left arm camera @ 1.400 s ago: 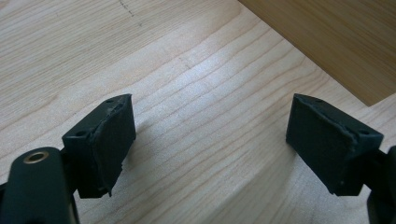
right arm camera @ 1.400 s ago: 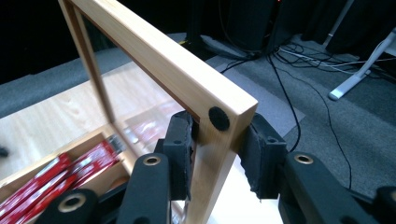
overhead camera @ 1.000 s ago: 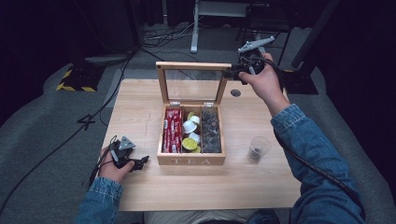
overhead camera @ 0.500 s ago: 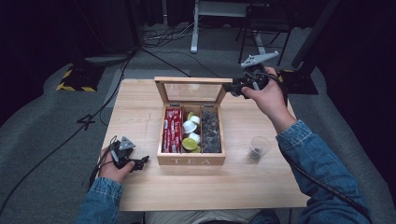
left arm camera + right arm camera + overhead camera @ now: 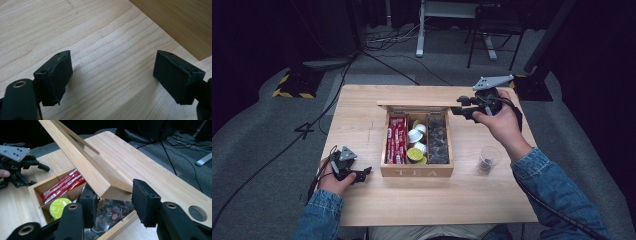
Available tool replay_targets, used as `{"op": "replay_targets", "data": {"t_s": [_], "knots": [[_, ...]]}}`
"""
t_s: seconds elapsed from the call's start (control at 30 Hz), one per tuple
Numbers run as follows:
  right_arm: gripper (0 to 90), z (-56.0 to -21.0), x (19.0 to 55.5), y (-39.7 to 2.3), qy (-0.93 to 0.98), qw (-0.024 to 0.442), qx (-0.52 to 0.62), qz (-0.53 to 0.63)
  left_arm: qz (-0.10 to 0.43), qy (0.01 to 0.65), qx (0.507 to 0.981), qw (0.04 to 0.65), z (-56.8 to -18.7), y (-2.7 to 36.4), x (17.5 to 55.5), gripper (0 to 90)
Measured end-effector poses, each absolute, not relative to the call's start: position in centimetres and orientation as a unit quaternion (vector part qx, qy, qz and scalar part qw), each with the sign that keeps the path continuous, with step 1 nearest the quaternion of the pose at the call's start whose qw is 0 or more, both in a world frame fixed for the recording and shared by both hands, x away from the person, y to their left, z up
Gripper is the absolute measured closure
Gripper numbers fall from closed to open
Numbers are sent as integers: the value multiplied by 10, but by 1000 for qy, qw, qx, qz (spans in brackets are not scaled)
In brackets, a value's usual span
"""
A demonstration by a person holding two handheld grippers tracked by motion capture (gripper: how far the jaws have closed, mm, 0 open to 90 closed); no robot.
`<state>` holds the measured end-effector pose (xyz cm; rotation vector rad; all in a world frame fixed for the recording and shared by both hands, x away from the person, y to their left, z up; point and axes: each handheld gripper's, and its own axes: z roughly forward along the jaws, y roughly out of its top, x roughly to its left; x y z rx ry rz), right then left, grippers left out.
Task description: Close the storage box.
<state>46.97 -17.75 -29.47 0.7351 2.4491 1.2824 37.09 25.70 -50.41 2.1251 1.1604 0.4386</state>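
A wooden tea box (image 5: 417, 172) marked TEA stands mid-table. Its lid (image 5: 412, 105) hangs half lowered over it. My right gripper (image 5: 458, 110) is at the lid's right end. In the right gripper view the lid's corner (image 5: 110, 186) sits between the jaws of the right gripper (image 5: 113, 200); they have just been opening and stand a little apart from the wood. Inside lie red packets (image 5: 396, 140), round capsules (image 5: 415, 145) and dark tea bags (image 5: 437, 140). My left gripper (image 5: 363, 173) rests open on the table left of the box, with bare wood between the jaws of the left gripper (image 5: 112, 75).
A small clear glass (image 5: 488, 159) with dark contents stands right of the box, under my right forearm. The table (image 5: 362, 110) has a round hole (image 5: 197, 213) near its far right corner. Cables, chair legs and dark floor lie beyond the far edge.
The lid has swung down from upright to half lowered, and my right hand has come forward and down with it. The left hand has not moved.
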Motion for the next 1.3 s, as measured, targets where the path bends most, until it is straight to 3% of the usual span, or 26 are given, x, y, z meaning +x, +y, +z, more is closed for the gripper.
{"op": "replay_targets", "data": {"t_s": [0.73,1.0,1.3], "knots": [[528,-336,427,-183,855,137,245,435,167,445,814,333,-504,257,369,163],[520,-352,411,-181,864,157,235,417,168,446,814,333,-504,256,369,163],[526,-371,404,-183,864,139,245,417,166,446,814,331,-504,256,369,162]]}}
